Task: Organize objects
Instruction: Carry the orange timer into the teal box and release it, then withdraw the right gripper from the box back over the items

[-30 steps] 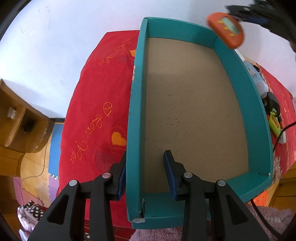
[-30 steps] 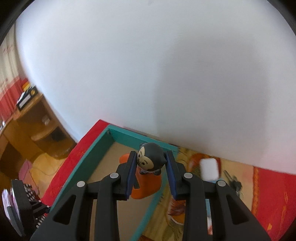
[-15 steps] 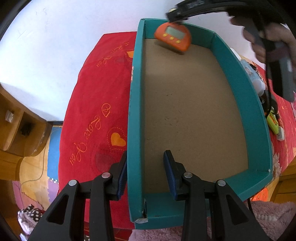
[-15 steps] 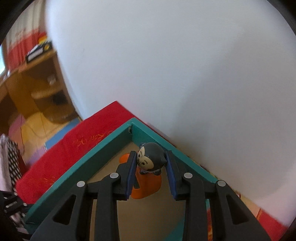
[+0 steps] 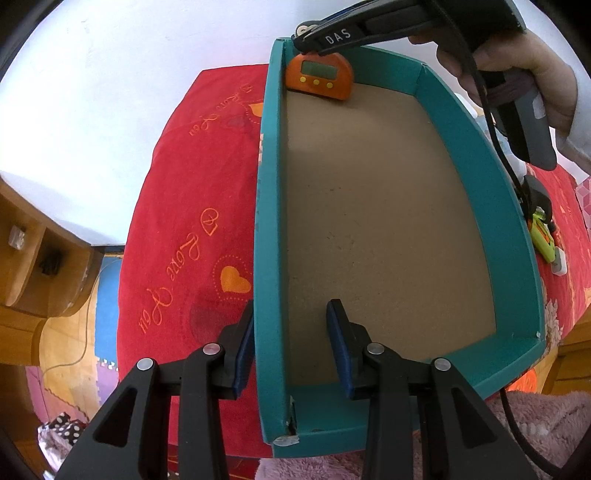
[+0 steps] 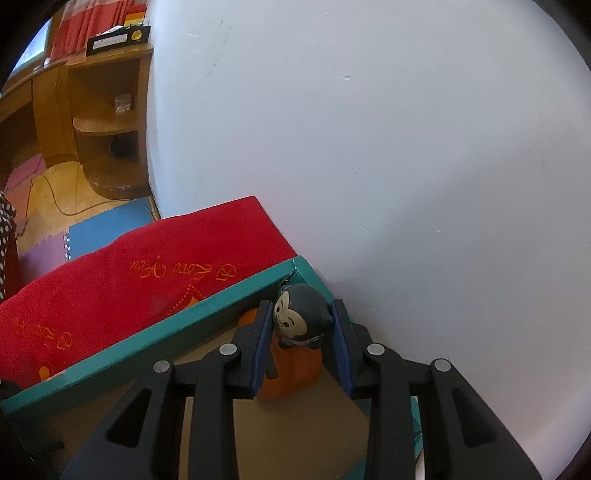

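Observation:
A teal tray [image 5: 267, 206] with a brown floor lies on the red blanket. My left gripper [image 5: 290, 347] straddles its left wall near the front corner, its jaws wider than the wall. An orange timer [image 5: 319, 75] with a grey mouse-head top [image 6: 301, 317] stands in the tray's far left corner. My right gripper [image 6: 301, 347] is shut on the mouse head and holds the timer down on the tray floor; in the left wrist view the right gripper [image 5: 332, 35] reaches in from the top right.
A red blanket [image 5: 184, 206] with gold lettering lies under the tray, against a white wall [image 6: 369, 129]. Small items, one green [image 5: 541, 236], lie right of the tray. A wooden shelf unit [image 6: 99, 110] stands at the left. A pink fluffy cloth [image 5: 535, 424] lies in front.
My right gripper has carried the orange timer down from above the tray's far wall into the tray's far left corner. My left gripper has stayed on the tray wall.

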